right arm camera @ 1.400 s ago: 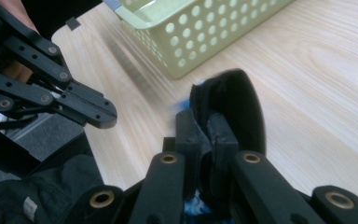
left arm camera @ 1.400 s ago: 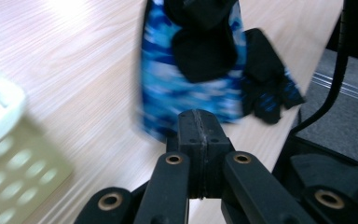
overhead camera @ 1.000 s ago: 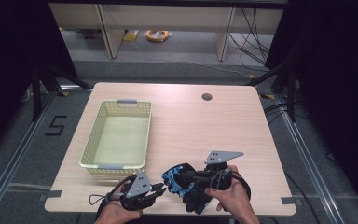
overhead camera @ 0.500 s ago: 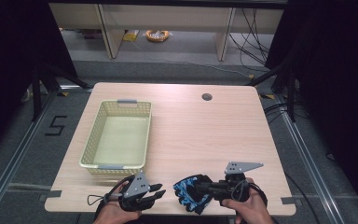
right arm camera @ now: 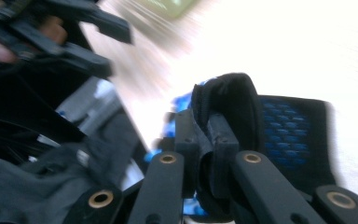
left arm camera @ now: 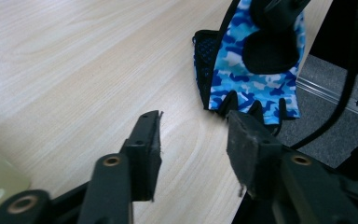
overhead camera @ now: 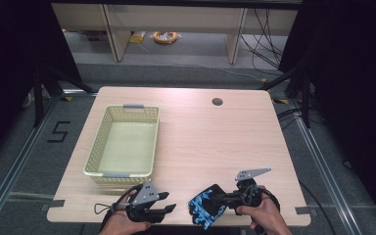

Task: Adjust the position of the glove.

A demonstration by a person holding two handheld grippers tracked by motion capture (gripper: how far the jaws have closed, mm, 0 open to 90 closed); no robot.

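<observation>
The right gripper (overhead camera: pixel 216 199) pinches the black cuff of the blue camouflage fingerless glove (overhead camera: pixel 204 205) at the counter's (overhead camera: pixel 215 142) near edge, so the left gripper (overhead camera: pixel 169 201), spread beside it, should probably grasp the finger end squarely.

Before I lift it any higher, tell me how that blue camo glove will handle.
Probably floppy: the glove is thin fabric, and its strap bunches where the right claw pinches it. Likely light for its size, since that single pinch carries it. It hangs past the table edge, so expect the free end to sag and swing; it should not roll or break.
</observation>
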